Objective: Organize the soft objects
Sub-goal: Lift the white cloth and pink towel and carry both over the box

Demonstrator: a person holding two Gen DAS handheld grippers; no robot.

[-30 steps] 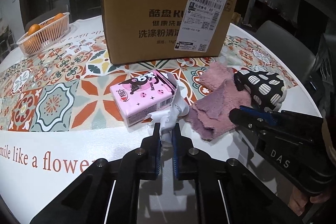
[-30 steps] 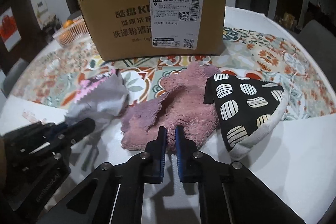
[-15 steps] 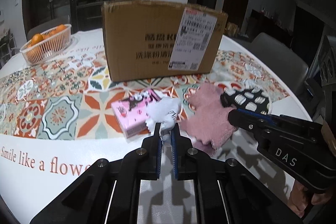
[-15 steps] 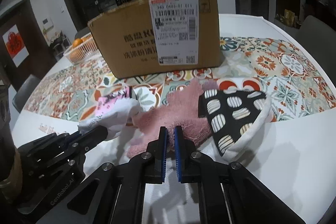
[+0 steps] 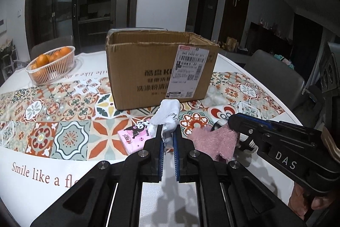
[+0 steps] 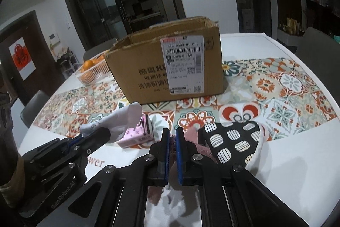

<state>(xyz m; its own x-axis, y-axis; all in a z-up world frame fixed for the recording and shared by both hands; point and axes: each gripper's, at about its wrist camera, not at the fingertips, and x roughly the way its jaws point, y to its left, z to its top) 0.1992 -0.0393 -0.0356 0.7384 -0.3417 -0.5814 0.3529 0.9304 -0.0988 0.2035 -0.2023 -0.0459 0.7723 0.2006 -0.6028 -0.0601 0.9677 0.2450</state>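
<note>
Left wrist view: the left tool [image 5: 167, 137] is clamped on a white cloth [image 5: 166, 118], which is lifted off the counter [image 5: 42, 180] and bunches up above the fingertips. Below and just left of it a pink tissue pack [image 5: 133, 138] lies on the patterned runner [image 5: 70, 112]. The right tool [image 5: 233, 120] enters from the right, gripping a pink towel [image 5: 214, 139] that hangs from its tip, clear of the counter. An open cardboard box [image 5: 157, 69] with a shipping label stands behind both cloths. A white basket of oranges [image 5: 52, 64] sits at far left, well apart from the box.

Right wrist view: the right tool [image 6: 172, 137] has its jaws narrowed on the pink towel [image 6: 192, 132]; pink pile shows between and beneath the pads. A black mitt with striped white patches [image 6: 231, 142] lies just right of the tool, touching the towel. The left tool [image 6: 104, 134] at lower left holds the white cloth [image 6: 119, 120] raised, in front of the pink tissue pack [image 6: 138, 133]. The cardboard box [image 6: 167, 71] stands beyond, top open, the basket of oranges [image 6: 93, 70] to its left.
</note>
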